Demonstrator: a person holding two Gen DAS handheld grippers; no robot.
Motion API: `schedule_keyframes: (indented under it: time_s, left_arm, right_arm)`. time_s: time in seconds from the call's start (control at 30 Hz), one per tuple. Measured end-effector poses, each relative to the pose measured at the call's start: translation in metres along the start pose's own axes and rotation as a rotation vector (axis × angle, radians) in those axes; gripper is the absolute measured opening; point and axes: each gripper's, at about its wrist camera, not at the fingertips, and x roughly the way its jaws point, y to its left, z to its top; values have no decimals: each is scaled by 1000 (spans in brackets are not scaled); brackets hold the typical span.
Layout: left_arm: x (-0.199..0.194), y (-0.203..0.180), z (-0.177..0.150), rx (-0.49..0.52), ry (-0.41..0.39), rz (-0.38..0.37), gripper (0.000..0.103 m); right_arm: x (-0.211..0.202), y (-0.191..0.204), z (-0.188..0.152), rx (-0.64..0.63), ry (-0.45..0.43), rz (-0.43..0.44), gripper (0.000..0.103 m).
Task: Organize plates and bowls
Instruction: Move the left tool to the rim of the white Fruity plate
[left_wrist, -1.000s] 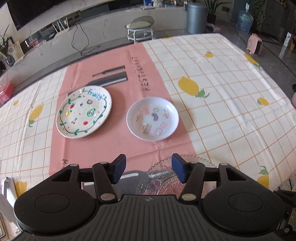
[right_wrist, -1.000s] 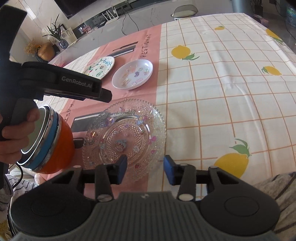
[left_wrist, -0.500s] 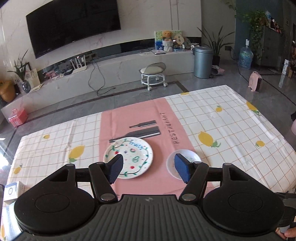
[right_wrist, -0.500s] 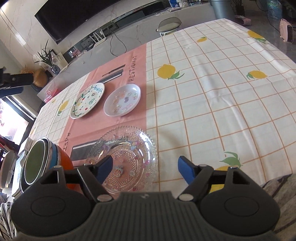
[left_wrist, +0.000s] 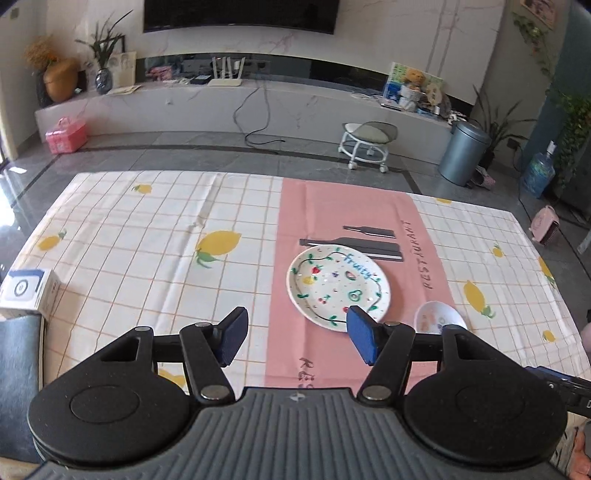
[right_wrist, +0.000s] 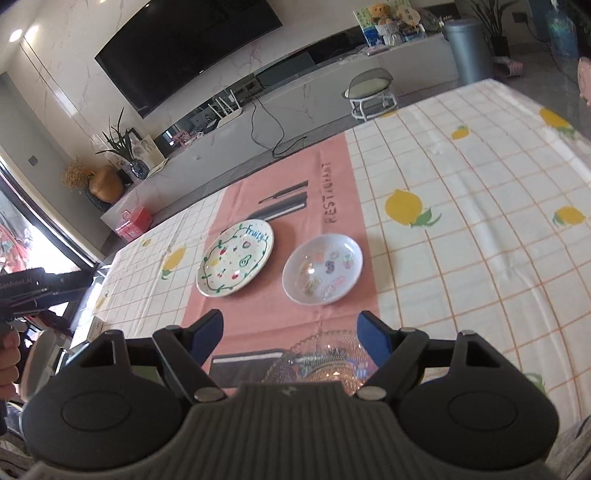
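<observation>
A white plate painted with fruit and the word "fruity" lies on the pink runner (left_wrist: 338, 286) (right_wrist: 236, 264). To its right sits a small white bowl (left_wrist: 439, 321) (right_wrist: 322, 274) with stickers inside. A clear cut-glass plate (right_wrist: 325, 354) rests just under my right gripper (right_wrist: 291, 325), which stands open and empty above the plate's far rim. My left gripper (left_wrist: 295, 325) hovers over the tablecloth to the left of the fruit plate. Its jaws are closing slightly, wide apart, with nothing between them.
A lemon-print checked cloth (left_wrist: 155, 258) covers the table. A white and blue box (left_wrist: 26, 291) sits at the table's left edge. A person's hand (right_wrist: 7, 350) holds the left gripper's handle at the left of the right wrist view. Beyond the table are a stool (left_wrist: 367, 142) and a bin (left_wrist: 465, 153).
Both grippers have risen and pulled back from the table. The left one swung left, away from the glass plate. The right jaws have opened wider.
</observation>
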Motion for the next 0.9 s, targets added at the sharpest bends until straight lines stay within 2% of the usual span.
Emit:
schedule_keyframes:
  time_s: [0.1, 0.23, 0.37, 0.47, 0.53, 0.6, 0.7, 0.9]
  left_arm:
    - [13, 22, -2, -82, 4, -10, 71]
    - [33, 44, -2, -160, 38, -11, 71]
    - [59, 56, -3, -192, 71, -14, 71]
    - [84, 62, -5, -202, 79, -61, 71]
    - [99, 64, -8, -192, 114, -78, 71]
    - [112, 63, -10, -163, 160, -77, 71]
    - [122, 65, -11, -165, 156, -124, 71]
    - [141, 63, -5, -196, 166, -214, 72]
  right_arm:
    - [8, 33, 14, -113, -57, -50, 79]
    - [33, 60, 43, -75, -31, 8, 79]
    - [70, 78, 70, -37, -42, -38, 79]
    - [103, 91, 78, -113, -59, -94, 80]
    - [129, 91, 79, -128, -39, -116, 80]
    - [154, 81, 75, -89, 15, -87, 78]
    - [179, 71, 72, -38, 95, -8, 77]
    - [210, 63, 69, -47, 145, -29, 77]
